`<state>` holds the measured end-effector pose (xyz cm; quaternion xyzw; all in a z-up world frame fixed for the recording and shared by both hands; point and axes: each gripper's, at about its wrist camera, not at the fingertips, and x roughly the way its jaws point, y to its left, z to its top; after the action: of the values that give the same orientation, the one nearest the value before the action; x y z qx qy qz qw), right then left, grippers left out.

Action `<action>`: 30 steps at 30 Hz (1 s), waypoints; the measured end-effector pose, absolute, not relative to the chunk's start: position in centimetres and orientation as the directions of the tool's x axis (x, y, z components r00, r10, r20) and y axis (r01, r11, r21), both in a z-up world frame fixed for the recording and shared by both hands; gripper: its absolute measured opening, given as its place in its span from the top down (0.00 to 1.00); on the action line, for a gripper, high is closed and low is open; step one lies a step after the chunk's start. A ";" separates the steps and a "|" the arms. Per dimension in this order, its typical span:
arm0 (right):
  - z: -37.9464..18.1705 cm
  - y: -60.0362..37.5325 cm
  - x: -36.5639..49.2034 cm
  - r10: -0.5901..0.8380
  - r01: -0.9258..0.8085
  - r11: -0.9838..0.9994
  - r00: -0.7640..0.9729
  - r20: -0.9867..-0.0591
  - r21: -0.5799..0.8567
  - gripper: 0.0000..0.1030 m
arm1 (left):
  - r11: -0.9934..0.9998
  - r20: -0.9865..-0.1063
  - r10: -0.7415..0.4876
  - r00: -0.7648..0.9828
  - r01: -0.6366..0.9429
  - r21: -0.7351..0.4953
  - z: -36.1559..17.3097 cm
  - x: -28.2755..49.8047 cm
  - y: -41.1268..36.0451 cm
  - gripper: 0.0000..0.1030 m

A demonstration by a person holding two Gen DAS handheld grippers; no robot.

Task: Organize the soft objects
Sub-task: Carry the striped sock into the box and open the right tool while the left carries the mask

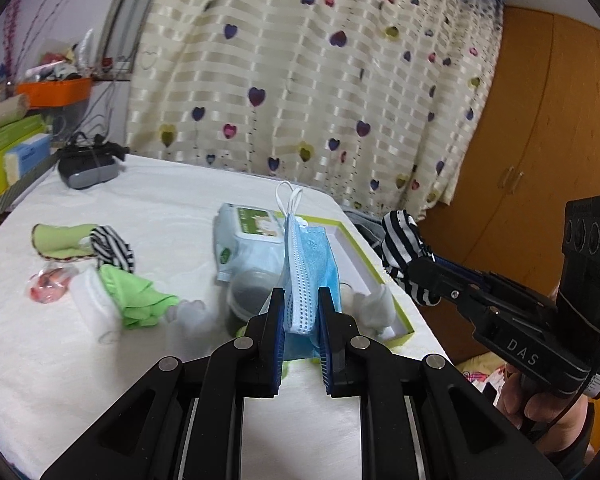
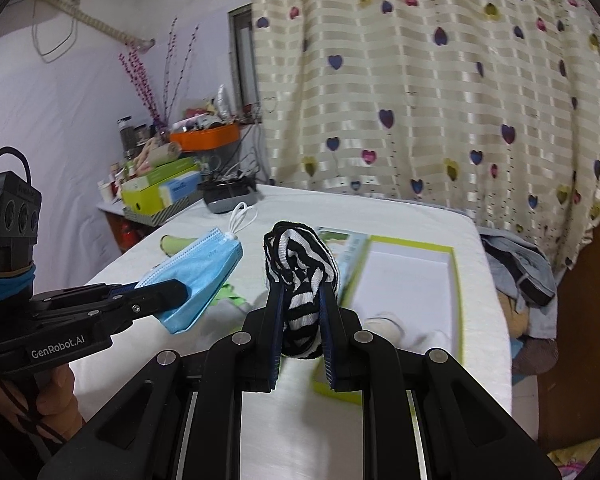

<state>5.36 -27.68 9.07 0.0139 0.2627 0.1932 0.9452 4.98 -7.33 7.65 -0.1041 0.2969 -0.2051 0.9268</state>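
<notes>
Left claw pinches a folded blue face mask above the white-covered bench. Right claw pinches a black-and-white striped sock, raised near the green-rimmed box on the bench.

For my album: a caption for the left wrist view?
Left tongs clamp a blue face mask above the white table.

White-covered bench bearing green-rimmed box at three o'clock, wipes pack centre, green cloth at nine.
</notes>
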 end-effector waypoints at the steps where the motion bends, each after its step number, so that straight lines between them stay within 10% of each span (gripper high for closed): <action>1: 9.0 -28.3 5.4 0.369 -0.348 0.927 0.789 -0.491 0.137 0.83 | 0.892 -0.510 -0.447 0.735 0.324 -0.315 7.6 5.1 -7.7 0.88; 30: 3.9 -35.2 14.0 0.294 -0.203 0.955 0.762 -0.578 0.217 0.83 | 0.889 -0.611 -0.456 0.647 0.364 -0.277 5.0 14.3 -16.0 0.88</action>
<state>13.99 -35.16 3.85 0.0709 0.3186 0.1328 0.9358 14.26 -16.02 5.02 -0.0646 0.3537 -0.2264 0.9053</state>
